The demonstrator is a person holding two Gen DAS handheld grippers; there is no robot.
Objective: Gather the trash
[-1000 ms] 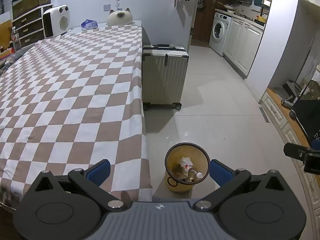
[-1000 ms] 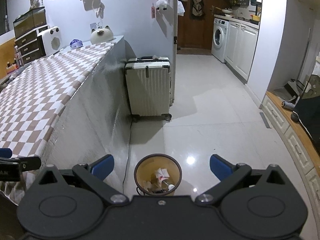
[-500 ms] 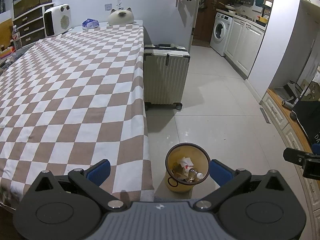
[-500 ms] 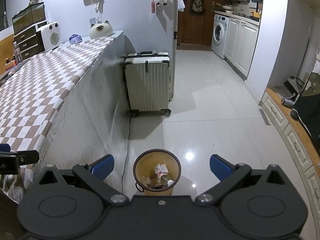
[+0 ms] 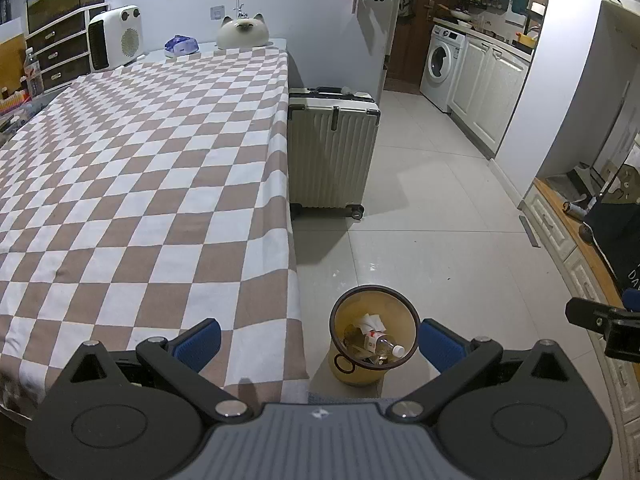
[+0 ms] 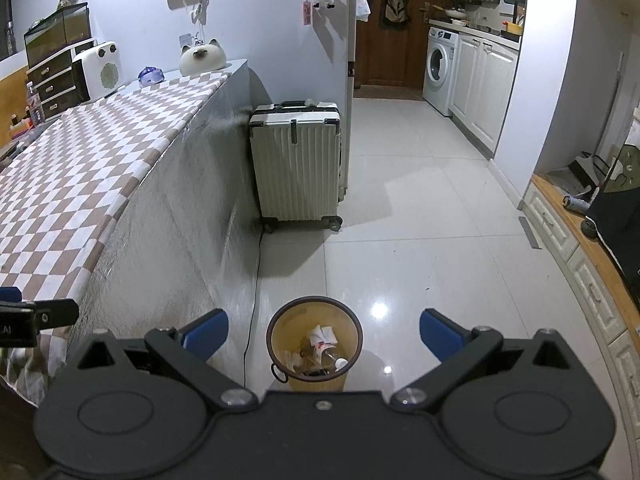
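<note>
Below: bin (image 6: 314, 344) between spread right gripper (image 6: 324, 330) fingers.

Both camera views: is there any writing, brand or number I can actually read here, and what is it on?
"DA", cut off by the frame edge: white letters on the dark bag at the right.
"AI", the end of a cut-off word: on the left gripper's body, seen from the right wrist view.
Bottle in the trash bin: it has a red and white label, too small to read.
Washing machine panel: too blurred to read.
Nothing else is legible.
</note>
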